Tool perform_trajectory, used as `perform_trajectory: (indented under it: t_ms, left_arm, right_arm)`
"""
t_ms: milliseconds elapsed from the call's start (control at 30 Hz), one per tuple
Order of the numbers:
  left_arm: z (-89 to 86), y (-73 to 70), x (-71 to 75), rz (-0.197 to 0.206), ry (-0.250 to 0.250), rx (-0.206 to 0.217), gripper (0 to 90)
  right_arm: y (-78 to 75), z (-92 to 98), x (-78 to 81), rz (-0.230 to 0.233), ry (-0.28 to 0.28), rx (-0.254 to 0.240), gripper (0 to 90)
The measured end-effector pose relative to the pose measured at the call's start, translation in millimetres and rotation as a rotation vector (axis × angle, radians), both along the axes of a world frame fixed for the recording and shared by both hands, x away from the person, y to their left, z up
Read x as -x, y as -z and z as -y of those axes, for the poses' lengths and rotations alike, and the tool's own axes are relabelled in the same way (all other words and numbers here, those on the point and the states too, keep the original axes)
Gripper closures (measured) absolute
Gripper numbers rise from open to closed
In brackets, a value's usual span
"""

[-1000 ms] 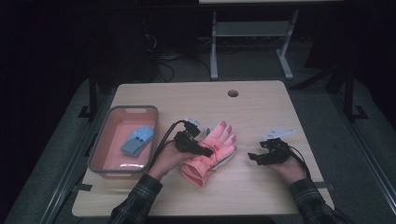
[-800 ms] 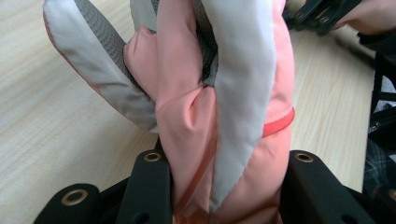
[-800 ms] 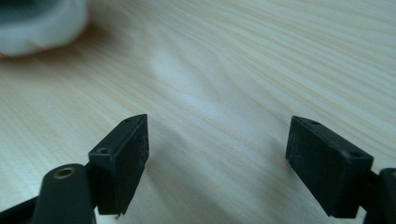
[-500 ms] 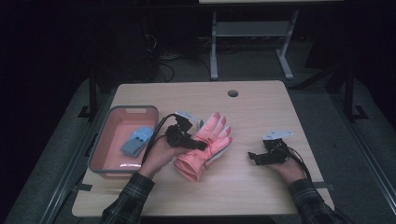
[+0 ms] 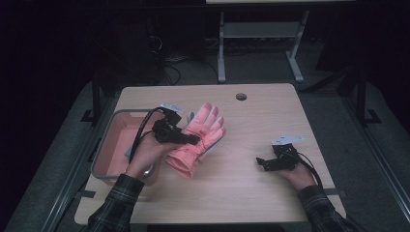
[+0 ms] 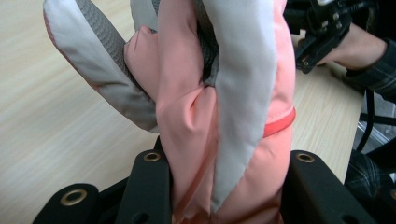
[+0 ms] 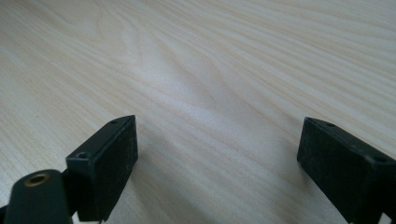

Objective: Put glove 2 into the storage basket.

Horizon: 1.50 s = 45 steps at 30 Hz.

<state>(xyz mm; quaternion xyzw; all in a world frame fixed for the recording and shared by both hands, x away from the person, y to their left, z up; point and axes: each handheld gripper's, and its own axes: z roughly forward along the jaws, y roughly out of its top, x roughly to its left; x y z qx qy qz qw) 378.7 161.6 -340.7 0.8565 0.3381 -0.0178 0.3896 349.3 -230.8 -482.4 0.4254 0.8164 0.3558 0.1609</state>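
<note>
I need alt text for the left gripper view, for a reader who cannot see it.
A pink and white padded glove is clamped between the left gripper's two black jaws, above a pale wooden table. At upper right, a hand holds the right gripper.

Glove [image 6: 224, 107] fingertips cut off at the left gripper view's top edge; bin [image 5: 112, 145] contents hidden behind left hand [image 5: 145, 154] in high view.

Left gripper [image 5: 193, 139], clamped on the pink glove [image 5: 200, 137], has lifted it and carried it toward nine o'clock, nearer the tray [image 5: 104, 145]. Right gripper [image 5: 263, 163] has just been opening its jaws, nothing between them.
</note>
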Motion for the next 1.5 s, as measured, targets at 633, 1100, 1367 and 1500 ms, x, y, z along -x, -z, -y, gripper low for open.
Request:
perform_trajectory:
  t_ms: [633, 1100, 1367, 1500]
  left_arm:
    - [-85.1, -34.9, -2.1, 0.035, -0.170, 0.033, 63.5]
    - [-157.4, -27.8, -2.2, 0.012, -0.330, 0.025, 62.8]
    - [-178.6, -2.5, -6.7, -0.046, -0.385, -0.008, 62.4]
    - [-177.7, 17.1, -12.8, -0.092, -0.385, -0.022, 61.8]
  right_arm:
    - [0.0, -0.6, -0.1, -0.004, 0.010, 0.001, 10.0]
    - [0.1, -1.0, -0.4, 0.001, 0.016, 0.000, 10.1]
    - [0.3, -1.2, -0.9, 0.004, 0.021, 0.001, 10.1]
    - [0.3, -0.9, -1.0, 0.005, 0.019, 0.004, 10.1]
